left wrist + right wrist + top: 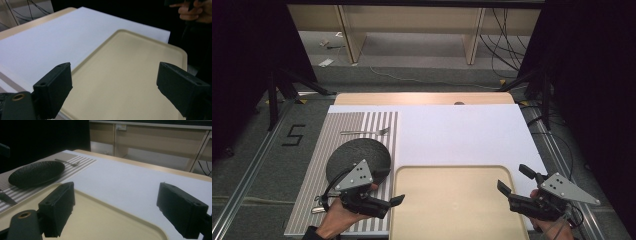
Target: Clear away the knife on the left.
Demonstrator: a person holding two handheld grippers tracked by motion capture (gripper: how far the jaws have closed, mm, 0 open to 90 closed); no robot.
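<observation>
Beige tray [452, 200] lies at six o'clock on the table [462, 130], between the two claws. Left claw [387, 187] hangs released at the tray's nine o'clock edge, and right claw [516, 180] hangs released at its three o'clock edge. Black plate [357, 155] sits on the striped mat [332, 135] at nine o'clock, a fork [364, 132] beyond it.

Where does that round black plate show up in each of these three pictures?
High view: the black plate lies left of centre on the striped placemat, partly behind the left gripper.
Left gripper view: the plate is not in this picture.
Right gripper view: the plate lies at the left, beyond the left-hand jaw.
Shared landmark: the beige tray, just beside the placemat.
</observation>
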